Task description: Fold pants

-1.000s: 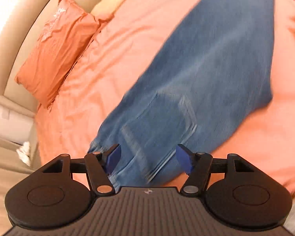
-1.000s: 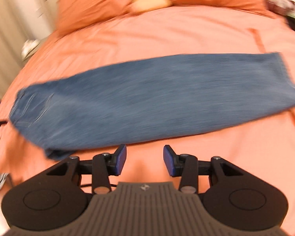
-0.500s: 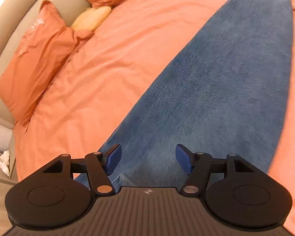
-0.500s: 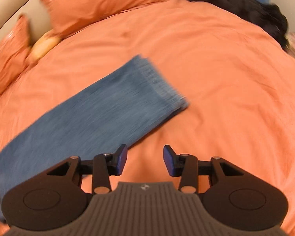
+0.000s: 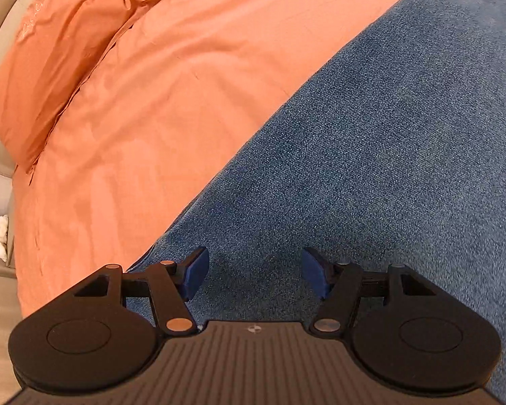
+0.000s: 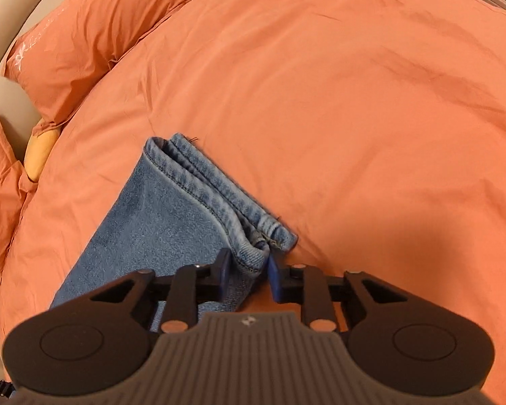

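Left tongs [image 5: 253, 275] hover low over the jeans [image 5: 371, 168], fingers apart. Right tongs [image 6: 248, 275], fingers apart, straddle the hem corner [image 6: 253, 253]. One pair of jeans lies on the bed [image 6: 354, 101]; two pillows [image 6: 94, 33].

White embroidery on the pillow [image 6: 84, 47] (script-like) is too faint to read.

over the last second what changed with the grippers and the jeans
The right gripper swung to the hem end of the jeans and now has its fingers around the hem corner, narrower than before. The left gripper moved in low over the denim, open throughout. The jeans lie flat as before.
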Demonstrator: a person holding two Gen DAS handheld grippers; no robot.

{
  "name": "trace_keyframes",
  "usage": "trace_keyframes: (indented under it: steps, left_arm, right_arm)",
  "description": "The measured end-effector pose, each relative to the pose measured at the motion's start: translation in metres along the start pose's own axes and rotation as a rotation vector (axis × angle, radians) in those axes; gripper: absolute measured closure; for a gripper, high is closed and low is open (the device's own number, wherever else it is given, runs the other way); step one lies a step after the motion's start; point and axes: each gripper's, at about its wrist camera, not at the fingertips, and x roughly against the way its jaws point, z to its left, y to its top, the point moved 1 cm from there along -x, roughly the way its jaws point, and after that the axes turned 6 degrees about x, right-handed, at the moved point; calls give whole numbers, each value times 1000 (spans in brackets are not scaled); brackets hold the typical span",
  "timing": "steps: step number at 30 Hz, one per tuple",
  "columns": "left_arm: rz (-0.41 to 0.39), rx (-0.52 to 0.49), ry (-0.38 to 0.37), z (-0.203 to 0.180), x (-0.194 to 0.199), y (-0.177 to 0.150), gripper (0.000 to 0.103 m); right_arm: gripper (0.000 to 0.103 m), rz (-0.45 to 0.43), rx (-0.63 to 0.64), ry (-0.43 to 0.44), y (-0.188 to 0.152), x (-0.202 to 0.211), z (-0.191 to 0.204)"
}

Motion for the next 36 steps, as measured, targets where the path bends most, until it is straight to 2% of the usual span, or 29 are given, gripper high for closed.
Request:
trace_keyframes:
  steps: [4,6,8,10,16,19,23,28,32,36]
  left_arm:
    - [-3,5,4,0,-1,1,29]
    - [-3,21,6,-1,-2,1,29]
    - [-8,43,9,-2,-1,1,28]
    - [-11,69,10,-1,-2,1,28]
    - [-20,141,8,-1,-2,1,29]
    - [-26,140,8,-2,0,1,31]
    - [-39,145,-5,0,1,-3,31]
    - [-75,137,7,2,13,-7,31]
    - [-98,154,-13,8,27,-12,31]
    - [-98,166,-36,9,38,-18,31]
  right_arm:
    - [95,-46,176,-45,5,28,34]
    - [96,-118,251,-28,11,50,56]
    - [98,-221,297,32,17,77,73]
    - [98,-271,322,21,22,88,79]
    - [99,-121,275,-111,12,30,45]
    - [99,-107,240,-129,2,11,29]
    - [99,-75,259,-185,-4,-9,29]
    - [98,-56,259,-227,2,-12,40]
    - [99,-72,288,-260,0,-2,51]
    - [98,-54,235,-264,-2,-11,42]
